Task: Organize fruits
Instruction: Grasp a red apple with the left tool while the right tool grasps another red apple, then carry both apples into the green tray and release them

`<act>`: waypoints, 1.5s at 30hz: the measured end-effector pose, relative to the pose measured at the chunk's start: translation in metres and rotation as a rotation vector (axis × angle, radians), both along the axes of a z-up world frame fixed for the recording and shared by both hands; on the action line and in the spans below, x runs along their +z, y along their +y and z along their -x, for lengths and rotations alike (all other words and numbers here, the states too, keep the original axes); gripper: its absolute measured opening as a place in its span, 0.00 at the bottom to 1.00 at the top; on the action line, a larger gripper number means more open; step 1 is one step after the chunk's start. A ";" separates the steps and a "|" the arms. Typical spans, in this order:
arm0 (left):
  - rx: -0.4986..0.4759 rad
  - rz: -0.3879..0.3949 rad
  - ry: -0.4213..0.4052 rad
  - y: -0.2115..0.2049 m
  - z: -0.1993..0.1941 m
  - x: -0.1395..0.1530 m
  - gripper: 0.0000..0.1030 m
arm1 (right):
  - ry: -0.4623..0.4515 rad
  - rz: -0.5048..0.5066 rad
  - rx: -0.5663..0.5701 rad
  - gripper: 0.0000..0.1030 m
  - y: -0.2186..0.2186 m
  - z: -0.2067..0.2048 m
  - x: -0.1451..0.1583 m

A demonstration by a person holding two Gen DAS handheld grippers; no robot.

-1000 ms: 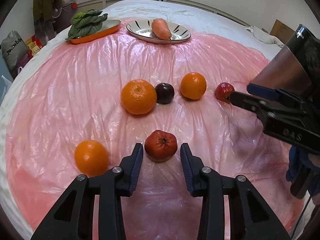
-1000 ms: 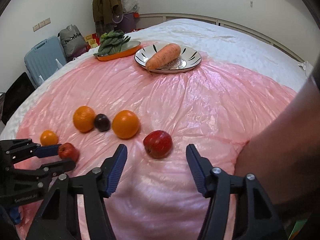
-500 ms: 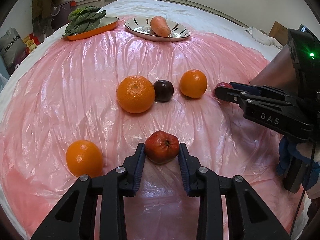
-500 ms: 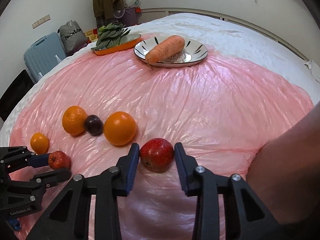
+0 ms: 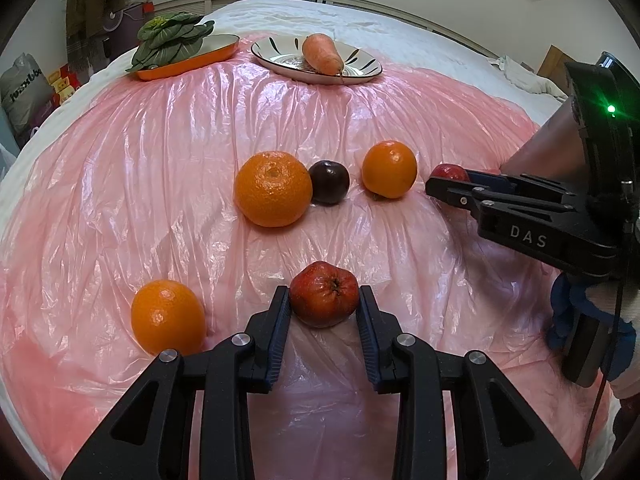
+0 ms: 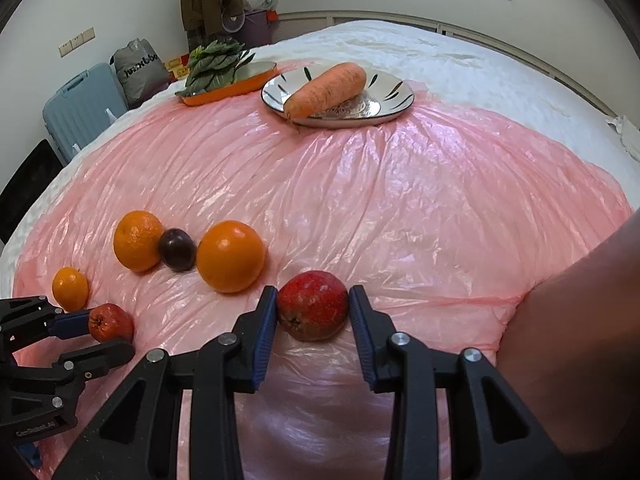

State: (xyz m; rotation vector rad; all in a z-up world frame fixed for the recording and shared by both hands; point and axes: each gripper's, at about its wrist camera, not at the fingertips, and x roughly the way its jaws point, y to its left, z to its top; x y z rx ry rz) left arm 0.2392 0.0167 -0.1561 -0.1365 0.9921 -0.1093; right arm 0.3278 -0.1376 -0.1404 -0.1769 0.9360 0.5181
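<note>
my left gripper [image 5: 324, 304] clamps one red apple [image 5: 324, 299], my right gripper [image 6: 313, 312] another red apple [image 6: 313, 310]; the pink plastic sheet [image 6: 400, 208] looks slippery, perhaps a round fruit slips out when lifted.

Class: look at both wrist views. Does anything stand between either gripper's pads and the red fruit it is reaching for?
Nothing visible does. The left gripper is shut on one red fruit, the right gripper on the other red fruit, pads directly against each.

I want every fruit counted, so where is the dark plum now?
In the left wrist view the dark plum sits mid-sheet, touching the large orange on its left.
</note>
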 end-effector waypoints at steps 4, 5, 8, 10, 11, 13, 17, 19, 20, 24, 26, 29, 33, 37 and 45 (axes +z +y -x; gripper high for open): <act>0.002 0.006 -0.006 0.001 0.002 0.000 0.28 | -0.001 0.010 0.000 0.49 0.002 0.000 -0.001; 0.003 0.006 -0.010 0.001 0.002 0.000 0.28 | -0.003 0.014 0.001 0.49 0.002 0.001 0.000; 0.008 0.014 -0.025 0.002 0.005 0.001 0.28 | -0.013 0.011 -0.004 0.48 0.002 0.002 0.003; 0.015 0.026 -0.037 0.004 0.007 0.004 0.28 | -0.021 0.003 -0.011 0.48 0.001 0.004 0.006; 0.019 0.028 -0.042 0.005 0.008 0.005 0.28 | -0.025 -0.003 -0.014 0.48 0.001 0.005 0.008; 0.027 0.035 -0.049 0.007 0.010 0.007 0.28 | -0.032 -0.007 -0.015 0.48 0.000 0.007 0.012; 0.033 0.047 -0.070 0.009 0.014 0.015 0.27 | -0.052 -0.018 -0.020 0.48 -0.002 0.013 0.023; 0.035 0.052 -0.078 0.010 0.016 0.018 0.28 | -0.057 -0.022 -0.022 0.48 -0.004 0.018 0.028; 0.036 0.055 -0.083 0.010 0.017 0.020 0.28 | -0.059 -0.021 -0.022 0.48 -0.004 0.019 0.030; 0.040 0.066 -0.096 0.011 0.022 0.030 0.28 | -0.068 -0.021 -0.016 0.49 -0.006 0.032 0.039; 0.039 0.067 -0.104 0.011 0.025 0.034 0.27 | -0.070 -0.027 -0.012 0.49 -0.007 0.040 0.043; 0.037 0.069 -0.111 0.009 0.032 0.041 0.28 | -0.075 -0.038 -0.003 0.49 -0.010 0.056 0.050; 0.033 0.073 -0.119 0.006 0.045 0.049 0.27 | -0.075 -0.057 0.000 0.49 -0.020 0.082 0.058; 0.024 0.073 -0.118 -0.001 0.059 0.055 0.27 | -0.073 -0.071 -0.014 0.49 -0.037 0.106 0.063; -0.070 0.089 -0.114 -0.047 0.087 0.068 0.27 | -0.075 -0.082 -0.096 0.49 -0.102 0.155 0.072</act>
